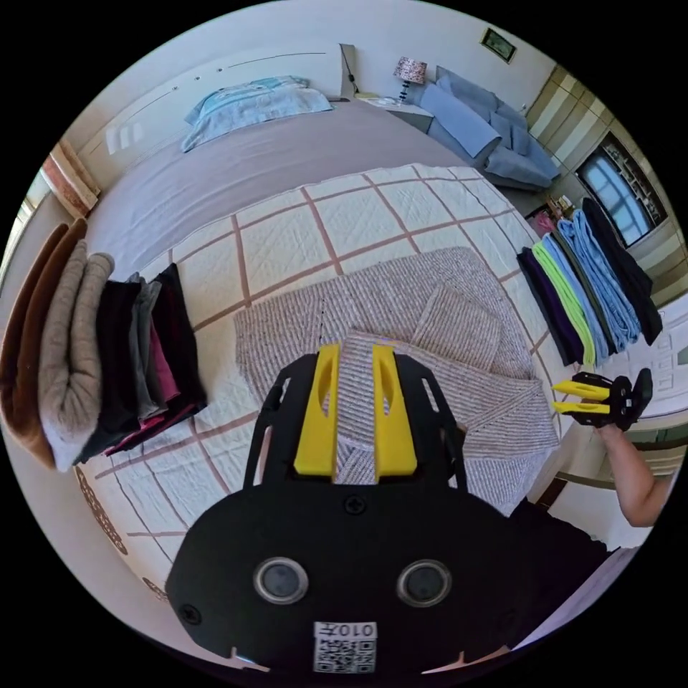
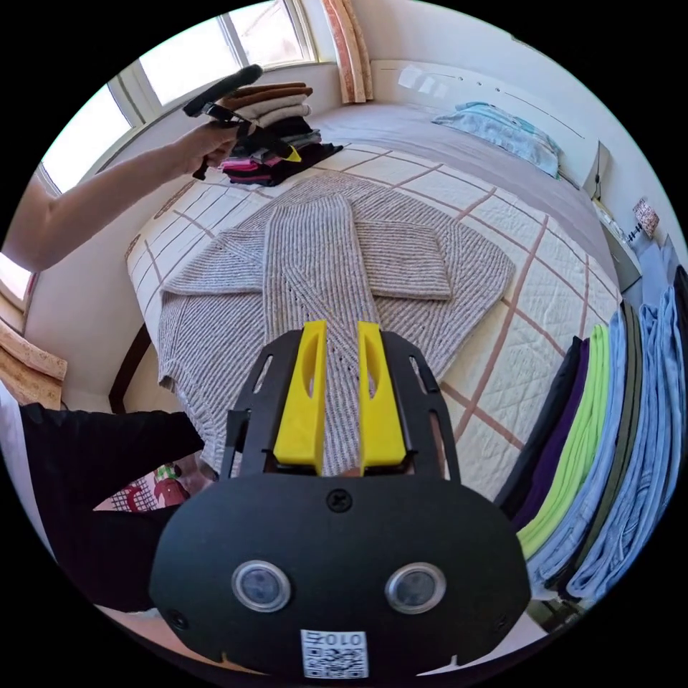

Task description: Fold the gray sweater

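The gray ribbed sweater [image 1: 437, 322] lies flat on the checked quilt [image 1: 287, 236], both sleeves folded across its body. In the right gripper view the sweater [image 2: 322, 251] has one sleeve running lengthwise over the other. My left gripper [image 1: 356, 355] hovers above the sweater's near part, jaws open, nothing between them. My right gripper [image 2: 337, 333] also hangs open above the sweater's hem end. The right gripper [image 1: 577, 398] appears in a hand past the bed's right edge. The left gripper [image 2: 287, 152] is held up near the far clothes stack.
One stack of folded clothes [image 1: 107, 358] stands on the quilt's left side, another stack [image 1: 588, 287] on its right, in blues, green and purple [image 2: 595, 444]. A pillow [image 1: 251, 104] lies at the bed's head. A sofa [image 1: 487, 129] stands beyond.
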